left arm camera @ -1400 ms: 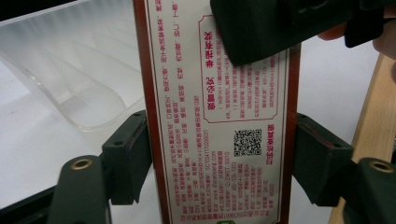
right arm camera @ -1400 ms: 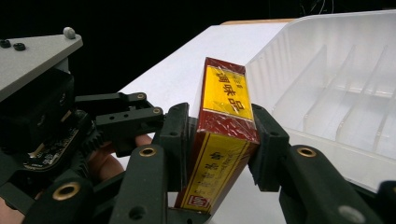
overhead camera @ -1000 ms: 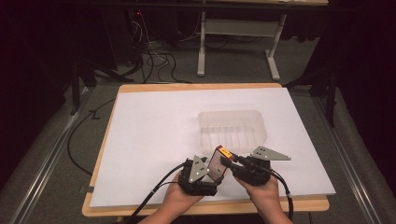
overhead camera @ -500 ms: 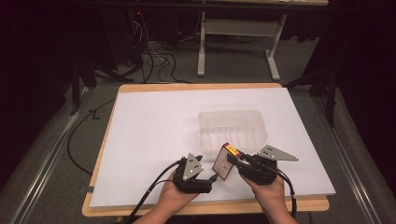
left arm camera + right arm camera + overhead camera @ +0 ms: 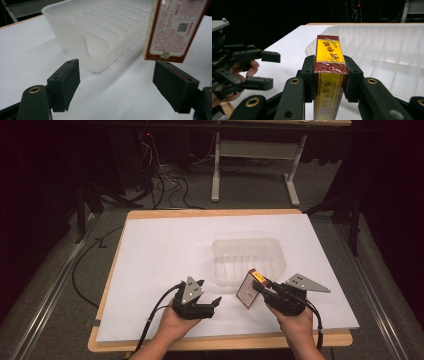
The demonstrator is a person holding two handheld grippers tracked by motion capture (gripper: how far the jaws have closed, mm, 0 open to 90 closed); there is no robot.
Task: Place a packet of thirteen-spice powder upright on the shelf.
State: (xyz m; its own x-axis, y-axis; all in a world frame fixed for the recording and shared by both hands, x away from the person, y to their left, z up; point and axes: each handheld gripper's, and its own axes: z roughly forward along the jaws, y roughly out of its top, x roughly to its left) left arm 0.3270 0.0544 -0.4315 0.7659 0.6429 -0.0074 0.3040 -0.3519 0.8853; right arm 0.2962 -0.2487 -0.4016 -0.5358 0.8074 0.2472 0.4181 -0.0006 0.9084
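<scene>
A small red and yellow box (image 5: 247, 290) hangs tilted just above the white table, near the front edge of a clear ribbed plastic tray (image 5: 248, 259). My right gripper (image 5: 263, 288) is shut on the box, and in the right gripper view the box (image 5: 329, 60) sits upright between the jaws of my right gripper (image 5: 329, 75). To the left of the box my left gripper (image 5: 215, 304) stands open with nothing in it. In the left gripper view the box (image 5: 175, 27) hangs beyond the right jaw of my left gripper (image 5: 120, 82), with the tray (image 5: 100, 32) ahead.
White paper (image 5: 165, 250) covers the wooden tabletop, and its left and far parts are bare. Cables trail from both grippers off the front edge. A desk frame (image 5: 255, 155) and cables lie on the floor beyond the table. My left gripper (image 5: 254, 70) shows at the left of the right gripper view.
The two grippers, close together around the box a second ago, have drawn apart. The left gripper moved left and is open; the right gripper carried the box right, toward the tray.
</scene>
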